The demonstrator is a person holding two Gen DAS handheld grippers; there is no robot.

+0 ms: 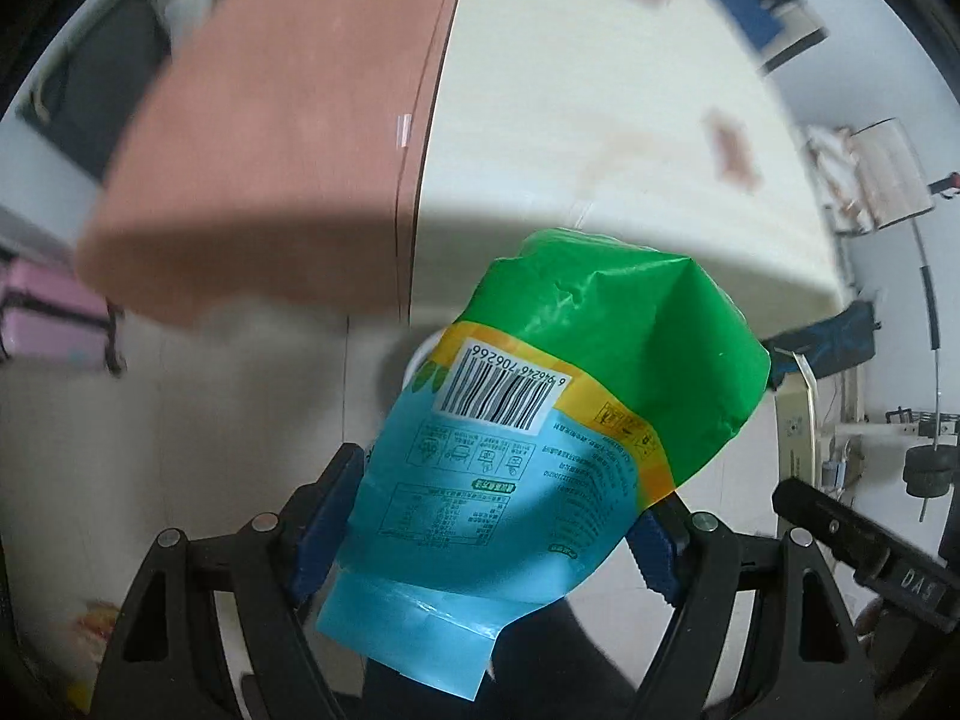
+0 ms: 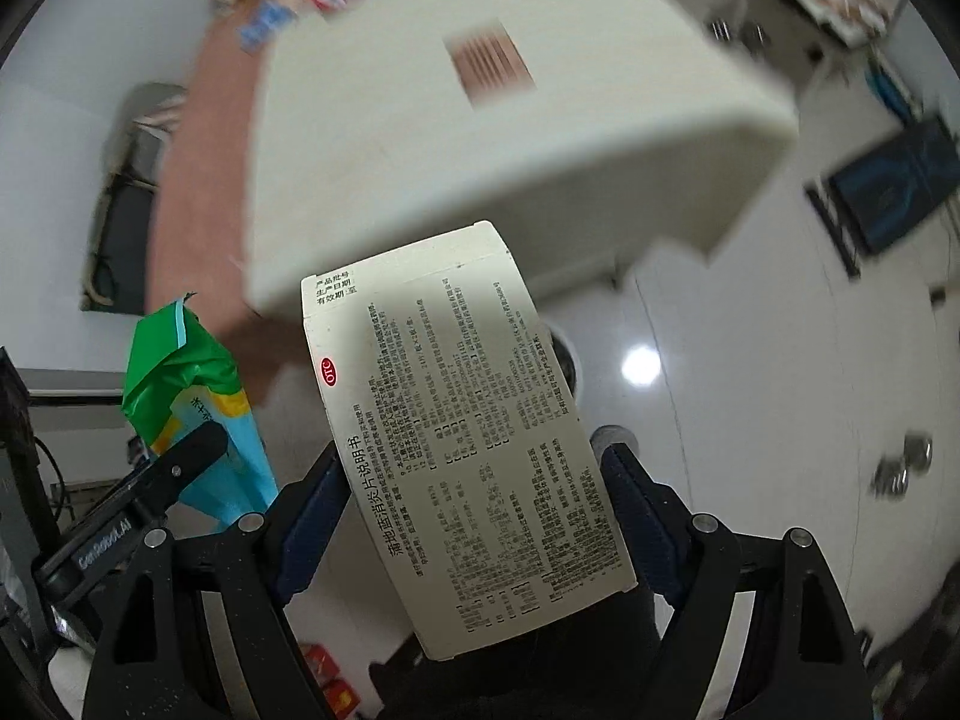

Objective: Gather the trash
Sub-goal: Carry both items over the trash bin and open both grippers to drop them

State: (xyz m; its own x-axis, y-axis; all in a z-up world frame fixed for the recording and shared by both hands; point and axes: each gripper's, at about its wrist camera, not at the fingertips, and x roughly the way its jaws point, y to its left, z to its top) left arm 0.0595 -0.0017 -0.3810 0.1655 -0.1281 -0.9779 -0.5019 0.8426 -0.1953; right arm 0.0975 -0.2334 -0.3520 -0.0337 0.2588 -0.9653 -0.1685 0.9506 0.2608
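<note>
Left gripper (image 1: pixel 504 516): both blue-padded fingers (image 1: pixel 327 519) are clamped on a green, yellow and blue snack bag (image 1: pixel 540 420), gripped across its blue lower half; the puffed green end projects well beyond the fingertips. The bag is judged light, soft and slick, liable to crumple or slide, so a hold across the flatter sealed portion seems safest. Right gripper (image 2: pixel 474 516): the fingers pinch a white printed medicine carton (image 2: pixel 462 426) by its long edges, with most of its length extending past the fingertips. The carton is judged light and stiff but crushable. Only the left view shows the bag's barcode; only the right view shows the carton, with the bag (image 2: pixel 186 396) held just beside it. The white table (image 2: pixel 480 138) beyond is blurred.
</note>
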